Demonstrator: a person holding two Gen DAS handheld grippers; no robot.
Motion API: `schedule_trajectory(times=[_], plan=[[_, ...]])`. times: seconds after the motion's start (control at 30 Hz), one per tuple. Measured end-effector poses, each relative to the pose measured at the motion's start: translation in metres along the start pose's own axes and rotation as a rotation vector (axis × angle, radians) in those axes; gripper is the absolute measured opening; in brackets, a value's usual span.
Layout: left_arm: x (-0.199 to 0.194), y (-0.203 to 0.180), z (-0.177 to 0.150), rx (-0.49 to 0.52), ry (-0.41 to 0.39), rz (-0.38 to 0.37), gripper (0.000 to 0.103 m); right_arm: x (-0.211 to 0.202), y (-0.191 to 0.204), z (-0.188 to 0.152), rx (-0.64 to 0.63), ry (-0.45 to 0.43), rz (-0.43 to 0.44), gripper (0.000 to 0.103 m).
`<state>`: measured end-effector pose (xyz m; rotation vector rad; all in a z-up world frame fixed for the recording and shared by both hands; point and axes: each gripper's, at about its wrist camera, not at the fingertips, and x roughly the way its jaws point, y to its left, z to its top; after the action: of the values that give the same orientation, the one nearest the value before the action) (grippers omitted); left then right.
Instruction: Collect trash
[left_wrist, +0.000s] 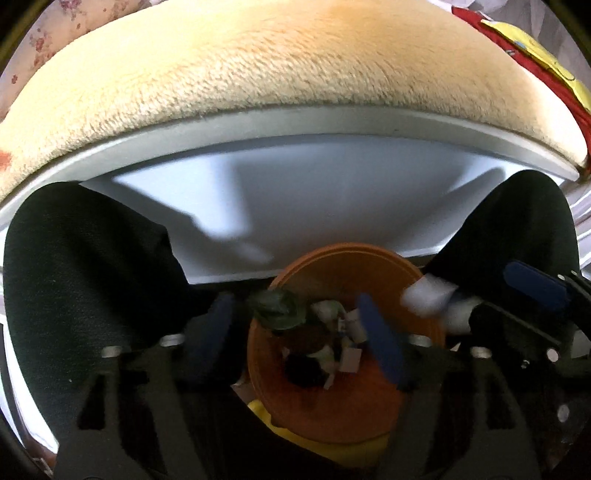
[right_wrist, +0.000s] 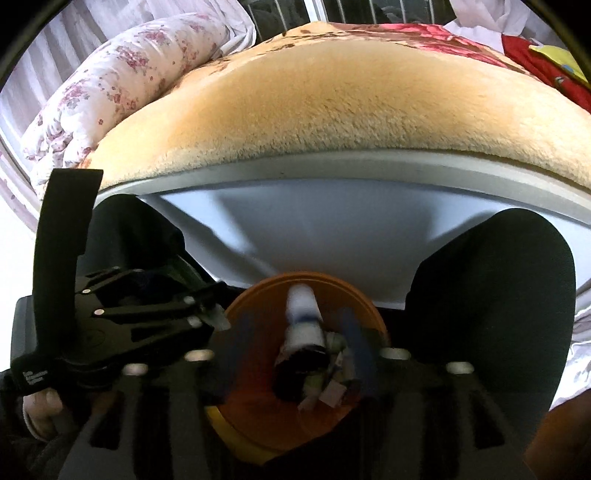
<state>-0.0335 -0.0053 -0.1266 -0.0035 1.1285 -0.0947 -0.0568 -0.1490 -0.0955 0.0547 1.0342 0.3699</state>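
1. Because both grippers hung over the orange bin (left_wrist: 343, 410) for the drop, I had the left gripper (left_wrist: 299, 343) spread, a crumpled green scrap (left_wrist: 279, 308) loose between its fingers, above the bin's mouth.
2. The right gripper (right_wrist: 295, 350) was likewise parted, a white tube (right_wrist: 303, 317) seemingly falling free over the bin's litter.
3. My knees (left_wrist: 85, 258) flanked the bin; the bed frame (left_wrist: 295, 125) stood close behind.

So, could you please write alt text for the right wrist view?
An orange bin with paper scraps inside sits below the right gripper, whose open jaws frame a blurred white tube. Behind lies a bed with a tan blanket.
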Motion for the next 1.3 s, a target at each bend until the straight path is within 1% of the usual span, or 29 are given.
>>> schedule_trajectory(times=[0.23,0.33,0.43,0.47,0.53,0.6,0.7,0.77,0.83,0.87,0.93,1.0,1.07,1.17,1.3], plan=[[0.002,-0.003,0.001,-0.006,0.005,0.006,0.073,-0.004,-0.009,0.0,0.032,-0.011,-0.003,0.058],[0.0,-0.002,0.002,-0.007,0.005,0.006,0.073,-0.006,-0.011,0.0,0.044,-0.019,-0.015,0.067],[0.0,0.001,0.003,-0.015,0.002,0.001,0.075,-0.012,-0.016,-0.002,0.052,-0.033,-0.03,0.08],[-0.001,0.002,0.004,-0.019,-0.001,-0.001,0.075,-0.014,-0.016,-0.002,0.057,-0.039,-0.039,0.086],[-0.004,0.005,0.004,-0.027,-0.009,-0.007,0.076,-0.019,-0.019,-0.002,0.073,-0.06,-0.064,0.09],[-0.009,0.006,0.004,-0.035,-0.023,-0.012,0.078,-0.027,-0.021,0.0,0.088,-0.088,-0.092,0.098],[-0.028,0.008,0.007,-0.038,-0.082,-0.01,0.08,-0.045,-0.023,0.005,0.101,-0.165,-0.132,0.098],[-0.046,0.008,0.01,-0.038,-0.15,-0.018,0.083,-0.062,-0.022,0.013,0.103,-0.246,-0.165,0.098],[-0.07,0.008,0.015,-0.029,-0.241,-0.026,0.093,-0.074,-0.022,0.022,0.101,-0.304,-0.189,0.098],[-0.082,0.008,0.018,-0.023,-0.284,-0.023,0.093,-0.079,-0.022,0.028,0.105,-0.329,-0.199,0.098],[-0.097,0.006,0.026,-0.003,-0.344,-0.015,0.094,-0.086,-0.022,0.041,0.116,-0.366,-0.203,0.098],[-0.109,0.003,0.035,0.011,-0.387,0.013,0.094,-0.092,-0.022,0.054,0.119,-0.398,-0.209,0.098],[-0.119,0.001,0.044,0.008,-0.415,0.038,0.094,-0.093,-0.021,0.066,0.118,-0.42,-0.234,0.098],[-0.123,0.006,0.059,-0.012,-0.443,0.029,0.094,-0.1,-0.02,0.08,0.112,-0.474,-0.281,0.098],[-0.124,0.012,0.072,-0.038,-0.459,0.013,0.094,-0.1,-0.023,0.088,0.095,-0.502,-0.333,0.098]])
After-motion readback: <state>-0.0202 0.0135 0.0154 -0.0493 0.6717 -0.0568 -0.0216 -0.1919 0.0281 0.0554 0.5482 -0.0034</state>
